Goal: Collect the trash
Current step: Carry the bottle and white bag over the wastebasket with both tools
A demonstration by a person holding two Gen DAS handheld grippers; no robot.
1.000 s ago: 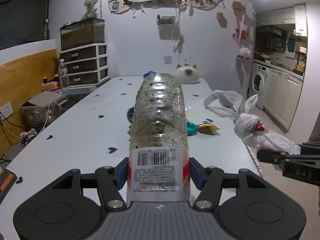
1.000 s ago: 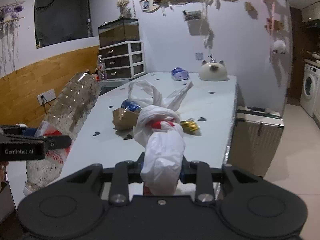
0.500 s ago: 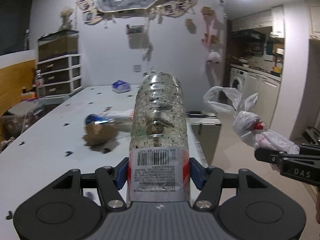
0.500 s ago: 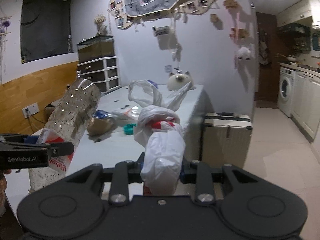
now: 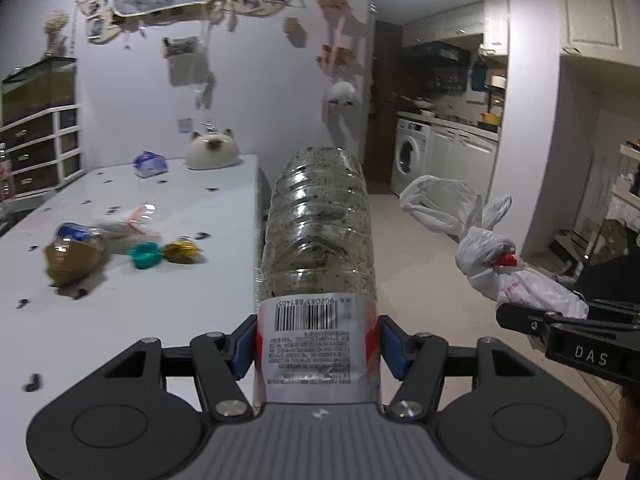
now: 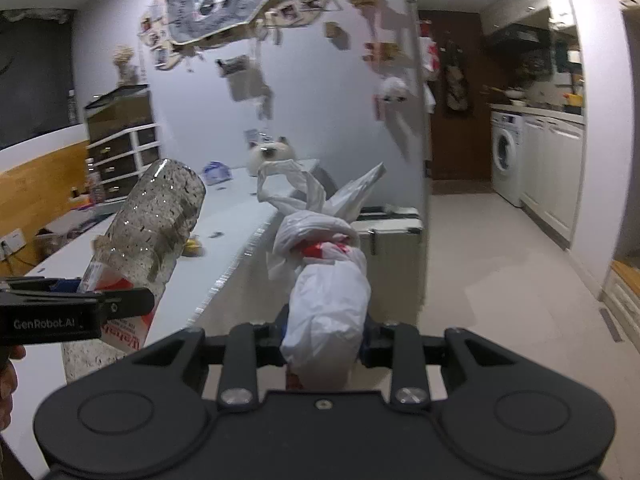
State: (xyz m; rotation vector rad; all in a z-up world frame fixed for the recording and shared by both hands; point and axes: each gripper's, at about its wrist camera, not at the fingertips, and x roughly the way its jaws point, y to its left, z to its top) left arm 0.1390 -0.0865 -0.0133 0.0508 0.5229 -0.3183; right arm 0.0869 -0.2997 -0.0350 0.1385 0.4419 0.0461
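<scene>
A clear, speckled plastic bottle (image 5: 316, 240) is clamped in the left gripper (image 5: 318, 344); a knotted white plastic bag (image 6: 326, 300) is pinched by the right gripper (image 6: 324, 340). The bag, apparently bunched, could be squeezed loose.

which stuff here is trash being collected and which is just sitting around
Trash job:
- plastic bottle, clamped in left tool
- tied white bag, clamped in right tool
- teal cap, yellow wrapper

Just there:
- cat ornament
- washing machine
- suitcase
</scene>
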